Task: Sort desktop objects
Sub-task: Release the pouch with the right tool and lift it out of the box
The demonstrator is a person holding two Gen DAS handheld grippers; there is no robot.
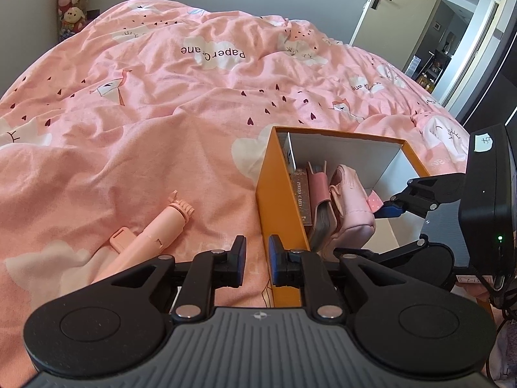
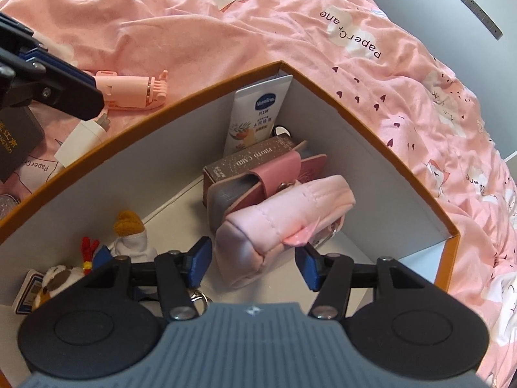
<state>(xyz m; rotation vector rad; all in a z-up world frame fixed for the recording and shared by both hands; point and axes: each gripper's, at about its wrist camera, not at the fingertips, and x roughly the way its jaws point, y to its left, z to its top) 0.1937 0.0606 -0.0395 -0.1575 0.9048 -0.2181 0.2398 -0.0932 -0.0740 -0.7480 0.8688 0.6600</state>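
Note:
An orange box (image 1: pixel 281 194) with white inner walls (image 2: pixel 181 135) stands on the pink bedspread. Inside lie a pale pink pouch (image 2: pixel 278 226), a pink card holder (image 2: pixel 258 177), a photo-card box (image 2: pixel 245 161) and a Vaseline tube (image 2: pixel 255 113). My right gripper (image 2: pixel 253 263) is open inside the box, its pads either side of the pouch's near end, not pressing it. My left gripper (image 1: pixel 257 262) is open and empty just outside the box's left wall. A pink selfie stick (image 1: pixel 152 236) lies left of it.
Small toys and a key ring (image 2: pixel 129 236) lie in the box's near left corner. Outside the box lie a white charger (image 2: pixel 84 139), a dark booklet (image 2: pixel 16 142) and a round tin (image 2: pixel 8 203). A door (image 1: pixel 368 3) stands beyond the bed.

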